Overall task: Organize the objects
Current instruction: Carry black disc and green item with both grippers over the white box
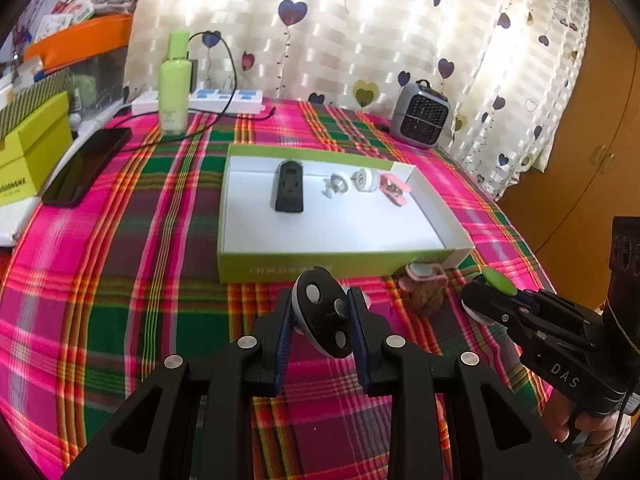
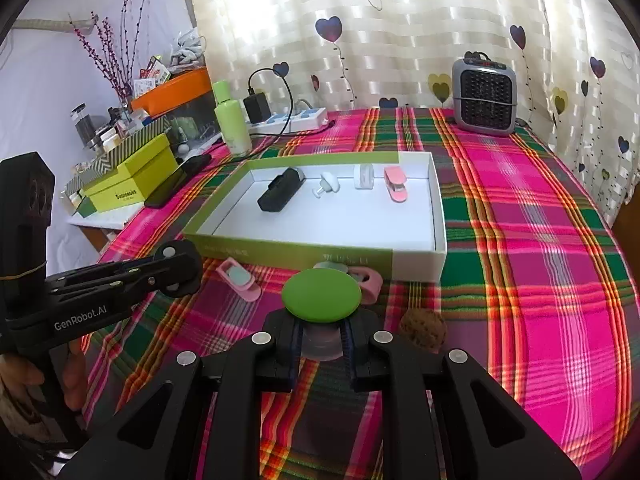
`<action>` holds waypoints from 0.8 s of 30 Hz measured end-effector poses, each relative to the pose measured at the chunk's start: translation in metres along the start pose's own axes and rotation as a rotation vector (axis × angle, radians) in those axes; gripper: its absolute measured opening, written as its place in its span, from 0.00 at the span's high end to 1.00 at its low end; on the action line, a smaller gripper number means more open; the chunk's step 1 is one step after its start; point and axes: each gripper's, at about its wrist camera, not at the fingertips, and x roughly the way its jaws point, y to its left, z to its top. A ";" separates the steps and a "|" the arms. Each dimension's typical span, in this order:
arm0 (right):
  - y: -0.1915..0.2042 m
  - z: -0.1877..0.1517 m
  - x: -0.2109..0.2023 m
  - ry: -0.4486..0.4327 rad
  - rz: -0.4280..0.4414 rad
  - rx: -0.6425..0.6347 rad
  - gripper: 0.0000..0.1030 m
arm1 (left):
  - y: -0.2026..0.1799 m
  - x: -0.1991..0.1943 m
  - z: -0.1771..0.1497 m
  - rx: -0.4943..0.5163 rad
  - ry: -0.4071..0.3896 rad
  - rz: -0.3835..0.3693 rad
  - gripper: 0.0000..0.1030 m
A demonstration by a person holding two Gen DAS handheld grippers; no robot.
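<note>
Both my grippers are loaded right now. The left gripper (image 1: 322,316) is squeezed down narrow on a black disc (image 1: 320,312) with a white rim, its blue pads (image 1: 286,344) pressing on either side, and the disc stands on edge between them, clear of the cloth. The right gripper (image 2: 320,338) is clamped as tight as it goes on the clear base under a round green cap (image 2: 321,295), which sits flat on top of the fingers.

Both hover over the plaid tablecloth (image 2: 520,240), just on the near side of the shallow green-and-white box (image 2: 438,216). Along the far part of the box there's a black clip (image 2: 280,194) on the left, then a white knob thing (image 2: 326,186), a white round piece (image 2: 364,176) and a pink clip (image 2: 396,188) to the right.

On the cloth, right against the box's near wall, lie a couple more pink clips (image 2: 240,280), and a brown walnut-looking lump (image 2: 422,328) sits just right of the right gripper.
</note>
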 end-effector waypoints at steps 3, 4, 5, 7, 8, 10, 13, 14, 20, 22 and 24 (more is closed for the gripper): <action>0.000 0.004 -0.002 -0.010 0.003 -0.005 0.83 | -0.002 0.000 0.005 0.006 -0.005 -0.003 0.76; 0.000 0.006 -0.002 -0.011 0.002 -0.008 0.83 | -0.002 0.001 0.007 0.007 -0.007 -0.003 0.76; 0.000 0.007 -0.001 -0.013 0.001 -0.011 0.83 | -0.003 0.001 0.009 0.008 -0.010 -0.003 0.76; 0.000 0.009 -0.001 -0.015 0.003 -0.016 0.83 | -0.004 0.001 0.012 0.010 -0.014 -0.007 0.76; 0.000 0.010 0.000 -0.016 0.002 -0.018 0.83 | -0.004 0.002 0.014 0.011 -0.016 -0.006 0.76; 0.000 0.012 0.000 -0.018 0.004 -0.020 0.83 | -0.004 0.003 0.017 0.011 -0.015 -0.008 0.76; -0.002 0.015 0.001 -0.021 0.003 -0.021 0.83 | -0.005 0.006 0.021 0.011 -0.011 -0.017 0.76; -0.003 0.017 0.001 -0.023 0.001 -0.021 0.83 | -0.005 0.007 0.022 0.012 -0.011 -0.017 0.76; -0.009 0.026 0.002 -0.035 -0.006 -0.022 0.83 | -0.007 0.014 0.032 0.011 -0.010 -0.025 0.76; -0.010 0.029 0.002 -0.038 -0.007 -0.023 0.83 | -0.008 0.017 0.036 0.018 -0.010 -0.024 0.76; -0.012 0.032 0.003 -0.043 -0.012 -0.025 0.83 | -0.009 0.019 0.040 0.017 -0.011 -0.030 0.76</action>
